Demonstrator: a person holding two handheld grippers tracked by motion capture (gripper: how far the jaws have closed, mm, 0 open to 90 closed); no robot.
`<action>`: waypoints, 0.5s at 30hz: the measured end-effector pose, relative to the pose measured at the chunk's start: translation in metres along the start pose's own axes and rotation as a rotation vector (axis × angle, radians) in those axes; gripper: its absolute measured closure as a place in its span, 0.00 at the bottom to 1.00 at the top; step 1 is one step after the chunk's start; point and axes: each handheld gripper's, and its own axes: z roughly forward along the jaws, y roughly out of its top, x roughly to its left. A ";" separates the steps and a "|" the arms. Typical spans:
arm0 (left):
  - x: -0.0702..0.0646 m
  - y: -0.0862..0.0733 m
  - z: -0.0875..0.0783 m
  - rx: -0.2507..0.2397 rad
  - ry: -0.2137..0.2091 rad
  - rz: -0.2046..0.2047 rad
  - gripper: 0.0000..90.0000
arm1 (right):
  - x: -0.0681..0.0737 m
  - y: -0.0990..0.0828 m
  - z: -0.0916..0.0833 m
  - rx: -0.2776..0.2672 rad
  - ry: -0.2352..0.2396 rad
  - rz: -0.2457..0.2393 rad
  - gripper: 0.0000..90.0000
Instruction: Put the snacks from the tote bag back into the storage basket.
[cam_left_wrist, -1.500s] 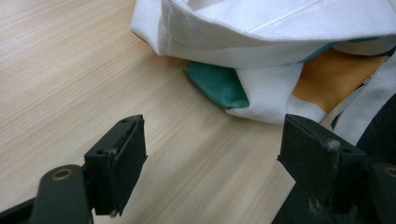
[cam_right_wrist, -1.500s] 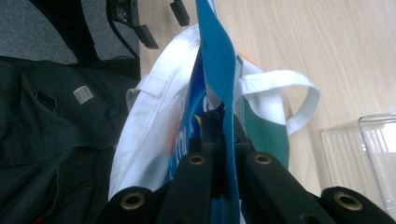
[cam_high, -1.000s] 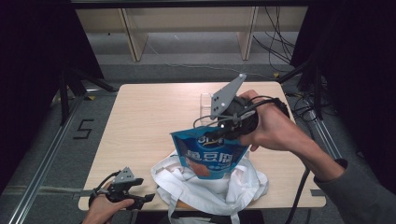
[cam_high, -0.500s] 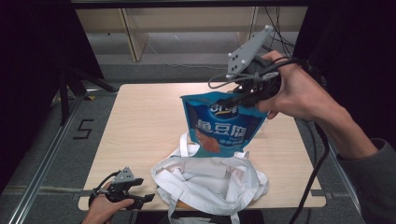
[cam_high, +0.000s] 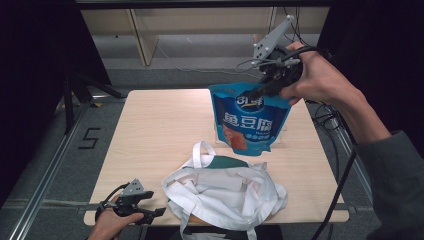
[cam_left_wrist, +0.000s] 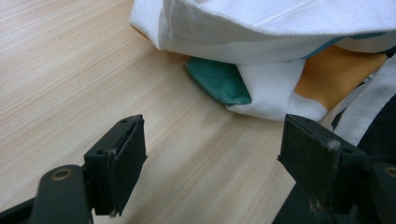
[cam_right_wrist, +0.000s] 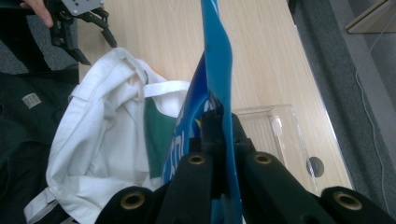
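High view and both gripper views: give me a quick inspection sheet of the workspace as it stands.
Surface: light wooden table, bare at its left half.
Job's things: blue snack pouch hanging in the air by its top edge; white tote bag crumpled at the near edge.
Clutter: clear plastic tray on the table behind the pouch.
Grippers: right tool shut on the pouch; left tool open, low over the table beside the bag.
Cables: black cable trailing under the right forearm.
Surroundings: shelving beyond the table.

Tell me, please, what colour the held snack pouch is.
Blue snack pouch with white lettering, clearest in the high view.
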 end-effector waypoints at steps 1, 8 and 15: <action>-0.002 0.000 0.001 -0.028 -0.007 -0.007 0.24 | -0.004 -0.001 0.002 -0.003 0.004 -0.001 1.00; 0.001 0.001 -0.001 -0.010 -0.003 0.022 0.24 | -0.034 -0.007 0.020 0.002 0.005 0.045 1.00; -0.001 0.000 0.000 -0.025 -0.007 -0.008 0.24 | -0.057 -0.010 0.033 0.013 0.003 0.075 1.00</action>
